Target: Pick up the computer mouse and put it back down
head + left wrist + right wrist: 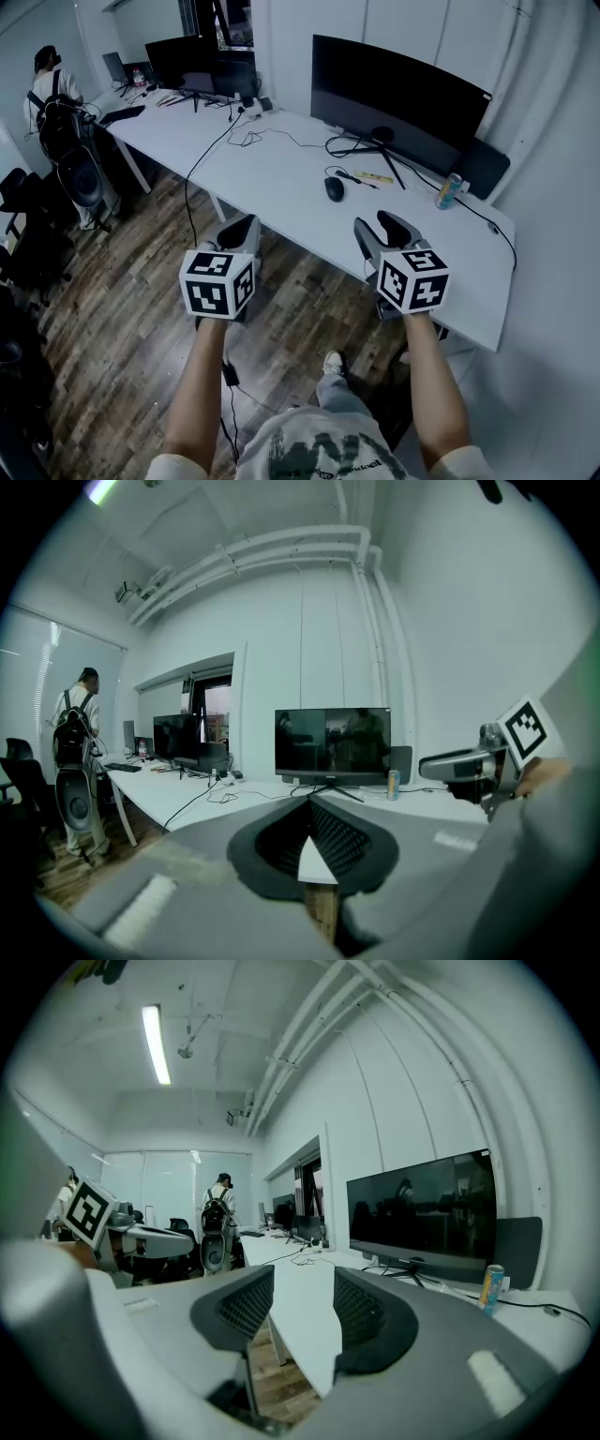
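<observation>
The black oval computer mouse (pixel 334 188) lies flat on the long white worktop (pixel 281 173), just in front of the stand of the wide dark curved monitor (pixel 394 94), with a thin dark cable looping beside it. A colourful drink can (pixel 449 191) stands well off to its right. In the head view the mouse's long axis runs roughly away from the person, towards the monitor.

The mouse lies ahead of both claws and between their lines of reach, nearer the right claw (pixel 378 227), from which it sits forward and a little to the left. The left claw (pixel 239 228) is farther off and would have to cross rightwards. So the pick looks like a job for the right hand: reach forward, drift left, and straddle the mouse across its narrow sides.

The right claw is spread, with nothing between its pads but the worktop's near edge and the wood-plank floor (pixel 141 328) below. The left claw is pressed together at the tips and empty. Both forearms are stretched forward side by side, the claws pointing nearly level and dipping slightly, short of the mouse.
</observation>
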The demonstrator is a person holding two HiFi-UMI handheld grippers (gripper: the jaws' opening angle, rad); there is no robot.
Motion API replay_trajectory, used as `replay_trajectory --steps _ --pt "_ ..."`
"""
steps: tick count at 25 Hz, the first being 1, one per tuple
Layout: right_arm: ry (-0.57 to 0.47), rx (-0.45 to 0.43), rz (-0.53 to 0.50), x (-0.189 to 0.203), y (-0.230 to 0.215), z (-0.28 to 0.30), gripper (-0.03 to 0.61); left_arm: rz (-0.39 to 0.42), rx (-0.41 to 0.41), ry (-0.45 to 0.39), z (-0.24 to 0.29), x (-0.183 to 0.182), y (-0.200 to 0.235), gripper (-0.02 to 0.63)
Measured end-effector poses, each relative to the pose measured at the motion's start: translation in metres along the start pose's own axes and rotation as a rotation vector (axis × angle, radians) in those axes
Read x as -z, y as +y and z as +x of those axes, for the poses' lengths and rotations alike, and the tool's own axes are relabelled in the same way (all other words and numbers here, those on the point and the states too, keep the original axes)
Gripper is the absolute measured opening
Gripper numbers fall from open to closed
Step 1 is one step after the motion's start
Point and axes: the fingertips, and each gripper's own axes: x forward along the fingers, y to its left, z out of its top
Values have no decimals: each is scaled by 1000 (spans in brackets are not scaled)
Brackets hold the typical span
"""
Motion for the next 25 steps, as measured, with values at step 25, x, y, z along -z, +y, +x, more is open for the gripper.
replay_trajectory --steps 25 --pt "53 -90 39 -15 -119 159 344 -36 -53 41 193 -33 28 3"
